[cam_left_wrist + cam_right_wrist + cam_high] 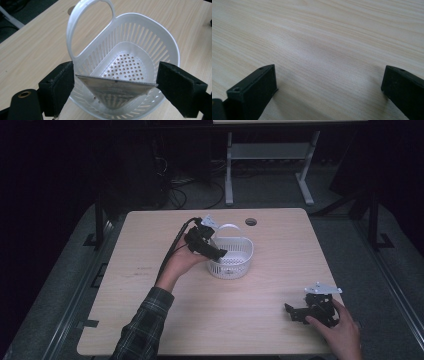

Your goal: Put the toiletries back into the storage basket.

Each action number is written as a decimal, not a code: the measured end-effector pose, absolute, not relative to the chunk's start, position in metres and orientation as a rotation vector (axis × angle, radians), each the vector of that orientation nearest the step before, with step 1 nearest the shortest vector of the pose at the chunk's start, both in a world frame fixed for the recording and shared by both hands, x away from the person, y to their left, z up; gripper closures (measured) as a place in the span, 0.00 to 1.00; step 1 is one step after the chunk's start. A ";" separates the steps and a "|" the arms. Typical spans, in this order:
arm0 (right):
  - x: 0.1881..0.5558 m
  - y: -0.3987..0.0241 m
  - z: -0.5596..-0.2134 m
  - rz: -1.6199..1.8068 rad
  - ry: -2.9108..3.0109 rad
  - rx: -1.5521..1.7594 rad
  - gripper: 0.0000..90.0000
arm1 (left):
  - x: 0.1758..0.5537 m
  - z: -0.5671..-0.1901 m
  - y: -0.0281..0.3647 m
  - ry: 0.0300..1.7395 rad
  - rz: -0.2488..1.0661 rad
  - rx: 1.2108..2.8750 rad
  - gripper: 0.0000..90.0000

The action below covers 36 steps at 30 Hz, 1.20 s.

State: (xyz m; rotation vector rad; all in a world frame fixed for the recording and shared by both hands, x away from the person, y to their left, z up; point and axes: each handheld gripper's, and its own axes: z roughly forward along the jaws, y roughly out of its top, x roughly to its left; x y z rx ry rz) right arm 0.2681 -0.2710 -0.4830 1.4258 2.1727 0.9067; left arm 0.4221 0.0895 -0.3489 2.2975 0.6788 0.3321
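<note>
One flat silvery foil packet (116,93) hangs clamped in the left claw (116,86) over the white slotted plastic basket (160,37) — release remains; right claw (329,87) rests apart, empty, on the pale wooden surface (324,37).

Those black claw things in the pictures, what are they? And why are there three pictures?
They are tools that a person holds, one in each hand. Each is a hand-held gripper with two black jaws that can pinch things.

The three pictures show one moment from three cameras. The high view looks down on a wooden table. The other two cameras ride on the tools and look out between the jaws.

On the table stands a white plastic basket with slots in its sides, little holes in its bottom and a loop handle. The left hand-held gripper reaches over the basket. In its own view, a thin, flat, silvery triangular piece sits pinched between its jaws, just above the basket. I cannot tell what it is.

The right hand-held gripper rests low near the table's corner, jaws open, holding nothing. Its camera sees bare wood.
</note>
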 end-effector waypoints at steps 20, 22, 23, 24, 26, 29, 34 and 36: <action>0.268 -0.271 -0.483 0.906 2.173 1.425 0.00 | 0.402 -0.336 0.125 0.676 0.343 2.260 0.16; 0.268 -0.271 -0.483 0.906 2.173 1.425 0.00 | 0.400 -0.337 0.130 0.678 0.350 2.252 0.16; 0.268 -0.271 -0.483 0.906 2.173 1.424 0.00 | 0.399 -0.337 0.133 0.668 0.354 2.252 0.16; 0.268 -0.271 -0.483 0.906 2.173 1.426 0.00 | 0.397 -0.338 0.136 0.674 0.354 2.241 0.15; 0.268 -0.271 -0.483 0.906 2.172 1.425 0.00 | 0.395 -0.340 0.141 0.678 0.357 2.239 0.15; 0.268 -0.271 -0.483 0.906 2.173 1.425 0.00 | 0.392 -0.342 0.149 0.688 0.362 2.234 0.15; 0.268 -0.271 -0.483 0.906 2.173 1.425 0.00 | 0.385 -0.345 0.159 0.695 0.373 2.220 0.14; 0.268 -0.271 -0.483 0.906 2.173 1.425 0.00 | 0.382 -0.346 0.162 0.694 0.379 2.220 0.14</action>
